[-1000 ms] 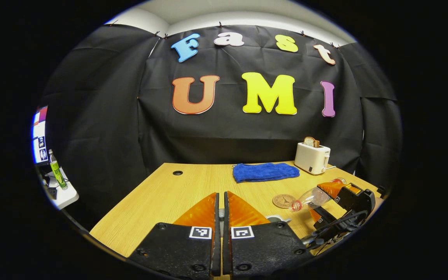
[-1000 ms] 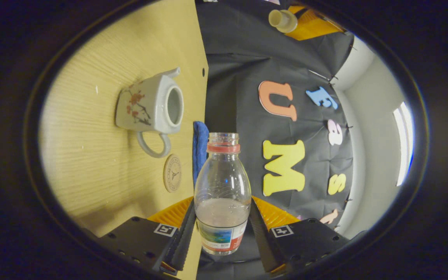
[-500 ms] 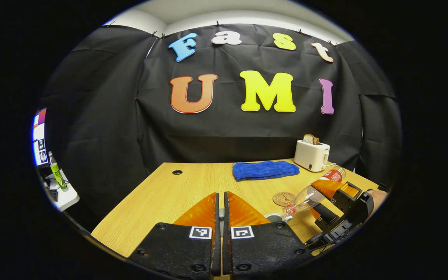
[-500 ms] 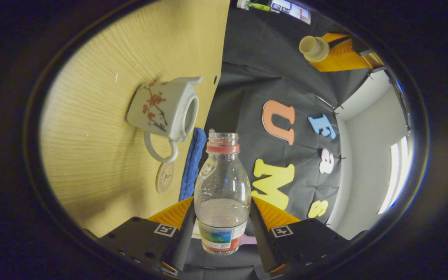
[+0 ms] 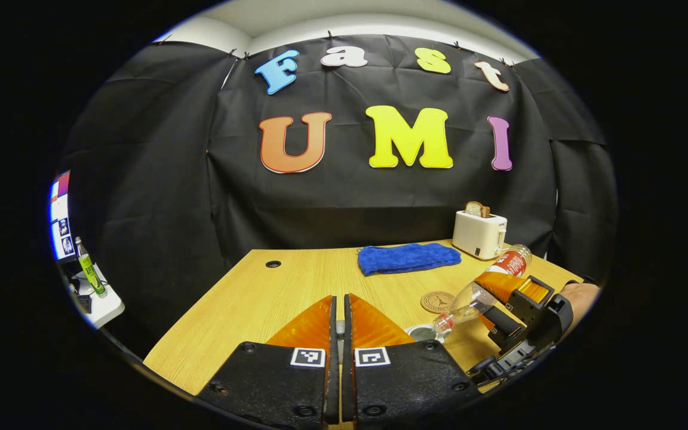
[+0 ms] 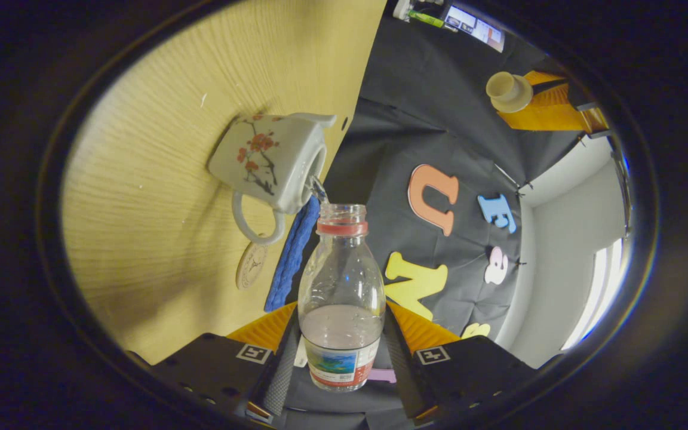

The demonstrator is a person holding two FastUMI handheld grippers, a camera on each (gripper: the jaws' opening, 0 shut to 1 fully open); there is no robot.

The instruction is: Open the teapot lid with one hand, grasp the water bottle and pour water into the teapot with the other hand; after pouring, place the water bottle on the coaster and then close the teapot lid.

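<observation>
While the right gripper [image 6: 339, 343] clamps both fingers on the one water bottle [image 6: 341, 298], the bottle is tipped with its uncapped mouth at the opening of the one teapot [image 6: 272, 160], and a thin stream of water bridges the two. The bottle's printed label is too small to read. In the left gripper view the right gripper [image 5: 502, 298] works over the near right part of the table [image 5: 248, 298], close to that edge, with a hand [image 5: 580, 294] behind it. The left gripper [image 5: 338, 325] is clenched on the single teapot lid [image 6: 506, 91], held up off the table. One round coaster [image 5: 437, 301], its print unreadable, lies just beyond the teapot. One blue towel [image 5: 408, 258] and one toaster [image 5: 479, 233] sit along the far edge; the left half of the table lies open.
</observation>
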